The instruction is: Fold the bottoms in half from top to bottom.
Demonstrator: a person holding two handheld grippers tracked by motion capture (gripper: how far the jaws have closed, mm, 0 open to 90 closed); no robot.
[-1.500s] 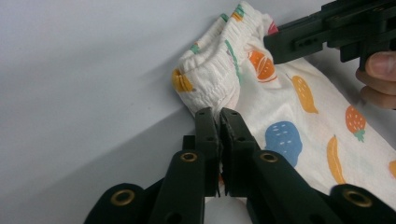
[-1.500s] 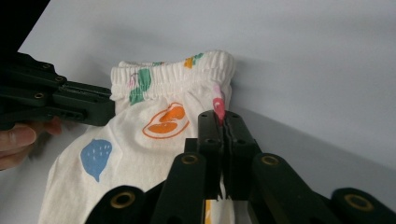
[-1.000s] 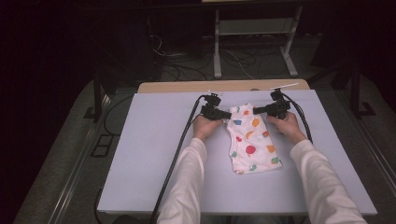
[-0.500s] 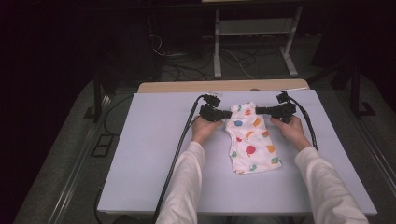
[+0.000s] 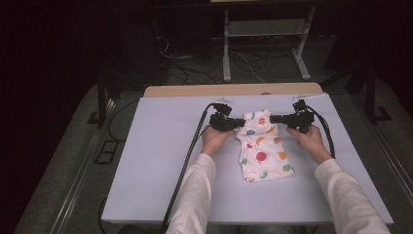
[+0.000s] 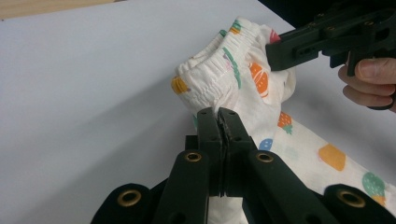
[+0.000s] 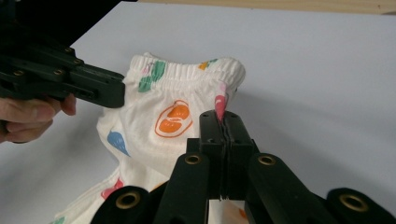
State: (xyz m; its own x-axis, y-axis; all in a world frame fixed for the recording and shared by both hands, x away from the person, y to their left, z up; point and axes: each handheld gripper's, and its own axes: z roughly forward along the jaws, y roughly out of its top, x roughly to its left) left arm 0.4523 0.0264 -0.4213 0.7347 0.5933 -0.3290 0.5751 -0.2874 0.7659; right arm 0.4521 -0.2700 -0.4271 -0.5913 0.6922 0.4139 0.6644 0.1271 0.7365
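At tabletop's (image 5: 146, 161) far side: patterned shorts (image 5: 263, 151)
Left hand-held gripper (image 5: 237, 123): pinches waistband
Right hand-held gripper (image 5: 273, 118): pinches waistband, probably to lift and spread it

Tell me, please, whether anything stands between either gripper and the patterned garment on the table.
Nothing visible does: the left gripper and the right gripper are each shut on the patterned garment near its elastic waistband.

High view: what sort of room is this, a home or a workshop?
Probably a lab or recording workspace, not a home. A plain white table stands in a dark room, loose cables run over the floor by a metal stand, and a person works on small printed shorts with cabled grippers.
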